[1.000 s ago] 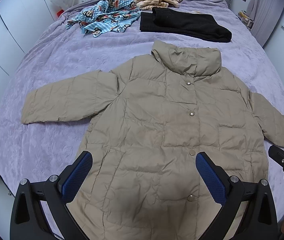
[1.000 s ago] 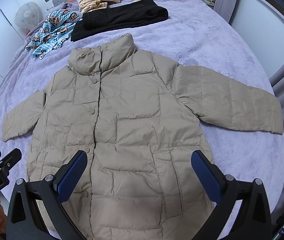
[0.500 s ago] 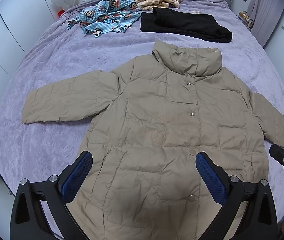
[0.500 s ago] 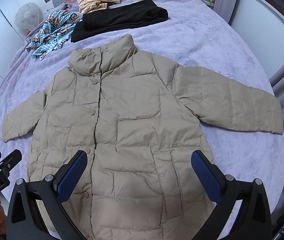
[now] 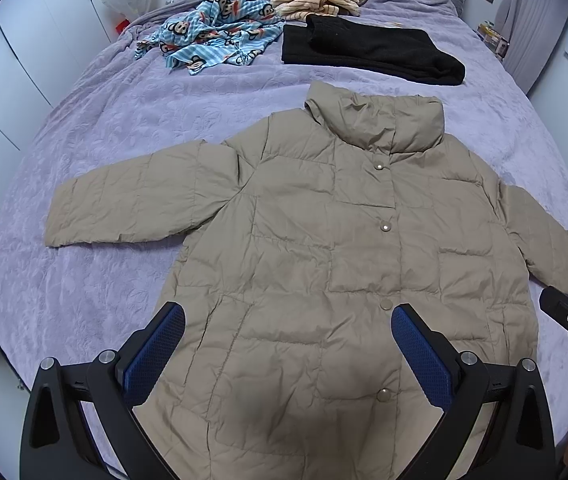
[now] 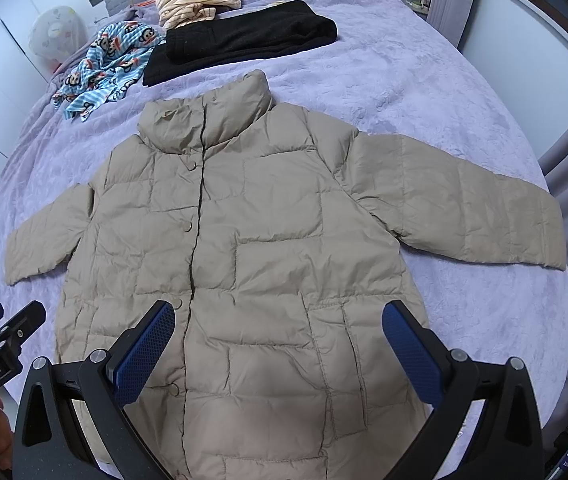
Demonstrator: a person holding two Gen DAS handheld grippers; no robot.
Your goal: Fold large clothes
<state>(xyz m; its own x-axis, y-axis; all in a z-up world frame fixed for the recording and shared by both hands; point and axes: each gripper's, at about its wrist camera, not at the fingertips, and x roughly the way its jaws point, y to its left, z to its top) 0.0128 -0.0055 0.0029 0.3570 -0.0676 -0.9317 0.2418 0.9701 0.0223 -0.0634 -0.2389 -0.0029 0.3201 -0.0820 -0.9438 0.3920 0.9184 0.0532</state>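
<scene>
Left wrist view has the beige puffer jacket (image 5: pixel 324 248) laid flat, front up, on the purple bedspread (image 5: pixel 96 288), sleeves spread out to both sides. Left gripper (image 5: pixel 288 344) hovers over the hem with its blue pads wide apart, holding nothing. Right gripper (image 6: pixel 278 340) is the same, gaping over the lower front. Folded black garment (image 5: pixel 368 52) sits beyond the collar.
</scene>
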